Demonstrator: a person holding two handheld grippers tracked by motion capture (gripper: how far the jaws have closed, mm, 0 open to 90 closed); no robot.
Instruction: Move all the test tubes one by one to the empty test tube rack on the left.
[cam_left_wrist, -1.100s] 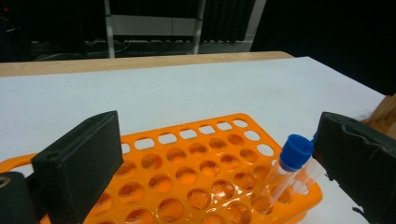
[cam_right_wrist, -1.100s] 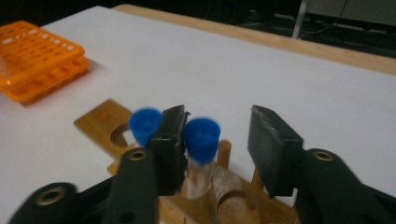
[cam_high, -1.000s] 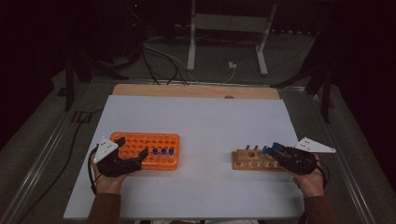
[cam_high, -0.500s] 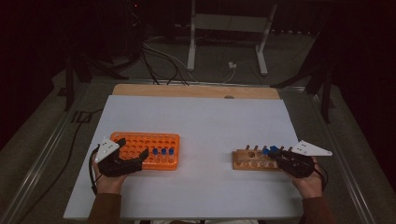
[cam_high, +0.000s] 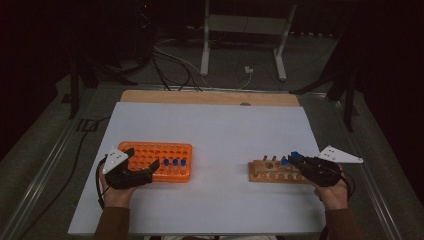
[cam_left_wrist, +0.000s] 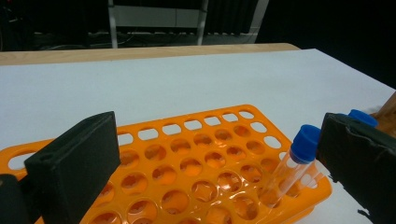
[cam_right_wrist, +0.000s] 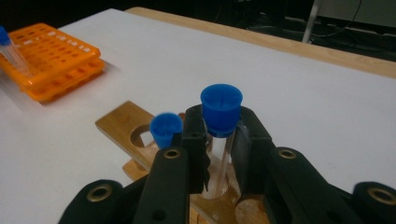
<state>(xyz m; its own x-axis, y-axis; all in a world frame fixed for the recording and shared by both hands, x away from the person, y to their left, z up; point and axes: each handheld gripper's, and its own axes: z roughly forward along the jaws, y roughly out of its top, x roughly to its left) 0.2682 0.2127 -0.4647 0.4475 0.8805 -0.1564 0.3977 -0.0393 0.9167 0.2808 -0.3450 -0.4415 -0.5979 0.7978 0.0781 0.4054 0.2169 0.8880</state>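
Right gripper (cam_right_wrist: 218, 154) is clamped on a clear tube with a blue cap (cam_right_wrist: 221, 108); its jaws have just been closing and now pinch the tube just below the cap. The tube stands upright in a hole of the wooden rack (cam_high: 272, 171), at the rack's right end. A second blue-capped tube (cam_right_wrist: 166, 129) sits in the rack just beside the held one. Left gripper (cam_high: 141, 161) has its jaws spread wide with nothing held, one on either side of the near left corner of the orange rack (cam_left_wrist: 196, 154); whether they touch it can't be told. The orange rack lies well to the left of the wooden rack on the white table (cam_high: 220, 130). Three blue-capped tubes (cam_high: 175, 163) stand at the orange rack's near right corner; the one seen up close leans.
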